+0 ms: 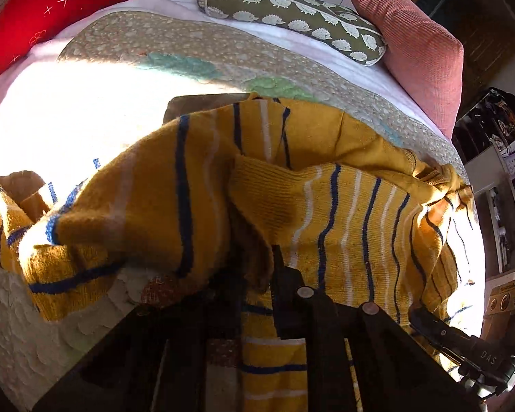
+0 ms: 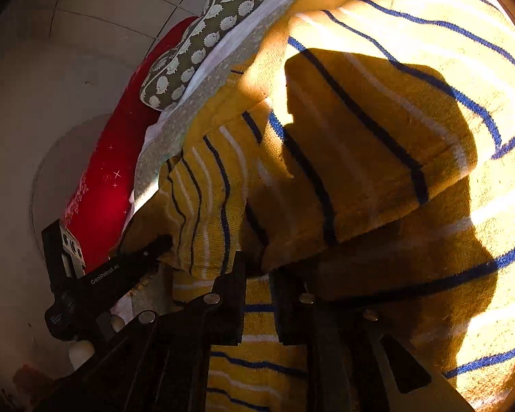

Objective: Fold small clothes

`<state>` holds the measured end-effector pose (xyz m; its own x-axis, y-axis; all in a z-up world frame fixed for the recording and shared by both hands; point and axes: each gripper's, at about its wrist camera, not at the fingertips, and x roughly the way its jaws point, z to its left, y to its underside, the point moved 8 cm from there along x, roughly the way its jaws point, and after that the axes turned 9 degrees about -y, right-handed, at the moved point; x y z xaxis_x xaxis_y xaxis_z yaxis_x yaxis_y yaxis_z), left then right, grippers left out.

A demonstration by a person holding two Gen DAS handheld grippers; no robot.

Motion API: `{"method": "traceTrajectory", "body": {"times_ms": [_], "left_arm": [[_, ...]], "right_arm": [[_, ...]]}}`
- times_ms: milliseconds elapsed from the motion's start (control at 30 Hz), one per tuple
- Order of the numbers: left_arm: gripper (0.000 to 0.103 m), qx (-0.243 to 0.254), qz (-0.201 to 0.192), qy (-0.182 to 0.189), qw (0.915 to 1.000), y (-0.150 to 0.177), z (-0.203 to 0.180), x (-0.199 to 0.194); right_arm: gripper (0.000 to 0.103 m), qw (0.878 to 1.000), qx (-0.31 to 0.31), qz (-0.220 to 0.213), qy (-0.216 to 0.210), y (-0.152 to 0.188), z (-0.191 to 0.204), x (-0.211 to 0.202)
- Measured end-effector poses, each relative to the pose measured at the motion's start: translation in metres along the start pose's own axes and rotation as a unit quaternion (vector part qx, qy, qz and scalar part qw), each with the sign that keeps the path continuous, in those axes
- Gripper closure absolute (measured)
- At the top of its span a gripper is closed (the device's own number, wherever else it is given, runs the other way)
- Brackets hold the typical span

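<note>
Your left claw (image 1: 257,274) and right claw (image 2: 257,274) each pinch a fold of the yellow striped sweater (image 1: 343,213), jaws nearly closed on the knit. The sweater lies rumpled on the bed's quilt (image 1: 195,44) (sunlit); beyond sit a hedgehog-print pillow (image 1: 292,10) and pink cushion (image 1: 412,37).

Left claw (image 1: 254,274) tips buried under folds of the striped sweater (image 1: 343,213), so grip unreadable. Right claw (image 2: 257,274) tips lost in shadow against the knit. Sweater cut off at both views' near edges. Far-right shelf clutter (image 1: 498,130) too small to identify.
</note>
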<state>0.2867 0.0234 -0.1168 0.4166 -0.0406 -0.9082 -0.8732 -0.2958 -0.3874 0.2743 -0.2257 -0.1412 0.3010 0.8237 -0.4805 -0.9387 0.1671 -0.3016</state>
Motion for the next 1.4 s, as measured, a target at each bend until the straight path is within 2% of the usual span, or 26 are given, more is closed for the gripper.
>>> {"method": "traceTrajectory", "body": {"times_ms": [67, 100, 133, 200, 233, 300, 400, 500, 567, 633, 667, 733, 800, 900, 967, 1100, 1133, 1267, 1333, 1400], "left_arm": [[0.084, 0.012, -0.011, 0.0, 0.9999, 0.002, 0.0, -0.003], [0.081, 0.019, -0.012, 0.0, 0.9997, 0.005, -0.001, -0.005], [0.081, 0.027, -0.014, 0.001, 0.9995, 0.005, -0.003, -0.008], [0.081, 0.044, -0.021, -0.011, 0.9988, 0.007, -0.003, -0.014], [0.081, 0.047, -0.027, -0.014, 0.9984, 0.008, -0.001, -0.019], [0.079, 0.041, -0.039, -0.012, 0.9983, 0.011, 0.002, -0.028], [0.067, 0.028, -0.048, -0.015, 0.9984, 0.016, 0.01, -0.039], [0.066, 0.022, -0.053, -0.026, 0.998, 0.021, 0.017, -0.044], [0.066, 0.018, -0.057, -0.027, 0.9979, 0.024, 0.016, -0.048], [0.066, 0.016, -0.057, -0.018, 0.9981, 0.026, 0.013, -0.051], [0.066, 0.016, -0.057, -0.014, 0.9982, 0.027, 0.01, -0.051], [0.065, 0.019, -0.057, -0.001, 0.9982, 0.028, 0.002, -0.052], [0.064, 0.029, -0.055, 0.01, 0.998, 0.028, -0.009, -0.048], [0.063, 0.035, -0.045, 0.018, 0.9982, 0.03, -0.022, -0.037], [0.063, 0.037, -0.032, 0.013, 0.9987, 0.032, -0.026, -0.024], [0.063, 0.034, -0.016, 0.014, 0.9992, 0.036, -0.023, -0.008], [0.063, 0.038, -0.017, 0.016, 0.999, 0.036, -0.023, -0.011], [0.063, 0.049, -0.025, 0.023, 0.9982, 0.041, -0.018, -0.031], [0.062, 0.044, -0.04, 0.034, 0.9977, 0.045, -0.016, -0.045], [0.059, 0.035, -0.056, 0.048, 0.9966, 0.052, -0.015, -0.057]], "right_arm": [[0.086, 1.0, -0.008, -0.012, -0.025, 0.002, 0.004, -0.024], [0.083, 0.999, -0.021, -0.028, -0.022, -0.002, 0.004, -0.043], [0.081, 0.998, -0.04, -0.051, 0.0, -0.01, 0.0, -0.064], [0.063, 0.988, -0.082, -0.095, 0.09, -0.027, -0.013, -0.108], [0.06, 0.979, -0.098, -0.109, 0.143, -0.041, -0.021, -0.123], [0.059, 0.963, -0.12, -0.116, 0.211, -0.06, -0.034, -0.145], [0.058, 0.949, -0.141, -0.102, 0.264, -0.098, -0.053, -0.141], [0.057, 0.951, -0.134, -0.094, 0.263, -0.123, -0.066, -0.128], [0.057, 0.946, -0.14, -0.088, 0.279, -0.136, -0.072, -0.111], [0.091, 0.942, -0.147, -0.06, 0.297, -0.137, -0.08, -0.097], [0.091, 0.94, -0.153, -0.054, 0.301, -0.136, -0.079, -0.095], [0.093, 0.928, -0.175, -0.063, 0.321, -0.138, -0.075, -0.103], [0.094, 0.925, -0.15, -0.08, 0.34, -0.145, -0.088, -0.121], [0.093, 0.934, -0.104, -0.095, 0.329, -0.151, -0.107, -0.134], [0.091, 0.935, -0.091, -0.101, 0.328, -0.15, -0.11, -0.134], [0.079, 0.95, -0.056, -0.105, 0.288, -0.151, -0.107, -0.142], [0.078, 0.949, -0.056, -0.11, 0.29, -0.15, -0.103, -0.148], [0.068, 0.935, -0.098, -0.169, 0.295, -0.149, -0.059, -0.179], [0.068, 0.939, -0.136, -0.154, 0.276, -0.152, -0.03, -0.166], [0.066, 0.945, -0.179, -0.113, 0.251, -0.157, -0.001, -0.134]]}}
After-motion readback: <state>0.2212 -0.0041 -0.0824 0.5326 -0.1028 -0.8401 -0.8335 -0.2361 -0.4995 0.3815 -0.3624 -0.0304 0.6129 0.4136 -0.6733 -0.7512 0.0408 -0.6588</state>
